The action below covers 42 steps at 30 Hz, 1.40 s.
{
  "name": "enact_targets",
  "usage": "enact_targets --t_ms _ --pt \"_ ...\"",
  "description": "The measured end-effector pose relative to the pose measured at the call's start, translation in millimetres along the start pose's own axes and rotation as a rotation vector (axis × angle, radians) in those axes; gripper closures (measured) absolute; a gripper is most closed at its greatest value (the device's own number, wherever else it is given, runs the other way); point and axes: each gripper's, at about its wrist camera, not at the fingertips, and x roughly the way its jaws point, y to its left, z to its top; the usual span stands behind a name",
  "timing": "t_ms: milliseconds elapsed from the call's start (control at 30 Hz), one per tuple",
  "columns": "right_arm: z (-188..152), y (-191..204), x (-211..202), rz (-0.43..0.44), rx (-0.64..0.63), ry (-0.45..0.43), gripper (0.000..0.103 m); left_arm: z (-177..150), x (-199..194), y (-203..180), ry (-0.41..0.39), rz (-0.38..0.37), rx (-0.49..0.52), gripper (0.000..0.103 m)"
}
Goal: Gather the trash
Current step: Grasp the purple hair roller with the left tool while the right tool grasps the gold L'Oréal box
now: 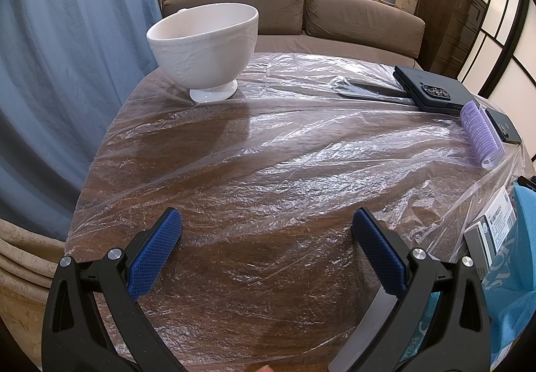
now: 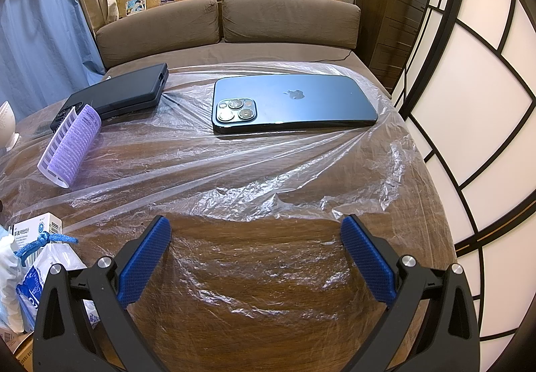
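Both grippers hovering low over table [image 1: 234, 271], jaws apart, gripping nothing: left gripper [image 1: 266, 248], right gripper [image 2: 256, 253]. Clear plastic sheet [image 2: 301, 191] lying crumpled just ahead. Trash pile — medicine box [image 2: 37, 231], wrappers [image 2: 30, 278] — sitting between grippers at near edge. Step judged: approaching first pick. Next: reaching inward, closing on wrapper, avoiding iPhone [image 2: 291, 104], hair roller [image 2: 75, 144], white bowl [image 1: 204, 47].

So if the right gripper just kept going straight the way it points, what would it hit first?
Probably the wrinkled plastic sheet on the table, then the blue phone lying face down beyond it. The right gripper is open and empty; its height is hard to judge.
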Motion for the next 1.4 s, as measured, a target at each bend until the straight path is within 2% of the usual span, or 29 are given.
enact_targets --t_ms 567,700,867,1033,1133,1233,1400 --pt "1.0 2.4 -6.4 0.01 0.0 0.016 0.004 4.9 1.7 5.1 0.012 -0.003 0.0 0.001" --pt "4.3 -5.1 -24.9 0.039 0.018 -0.033 0.004 7.8 -16.6 15.0 -0.041 -0.023 -0.044 0.001" --pt "7.1 6.0 -76.4 0.098 -0.026 -0.108 0.004 15.1 -67.8 33.1 -0.13 -0.084 -0.086 0.001" --pt "-13.5 34.2 -131.0 0.139 -0.159 -0.174 0.004 -3.5 -130.0 22.3 -0.191 -0.161 -0.002 0.001" --pt "-33.7 51.7 -157.7 0.219 -0.205 -0.174 0.004 -30.7 -161.2 0.1 -0.2 -0.236 0.086 0.001" --pt "-56.3 68.9 -172.2 0.27 -0.249 -0.143 0.004 -58.9 -169.7 -24.8 -0.164 -0.317 0.162 0.001" --pt "-79.9 97.6 -170.5 0.314 -0.286 -0.096 0.004 -105.7 -161.0 -73.9 -0.077 -0.414 0.285 0.001"
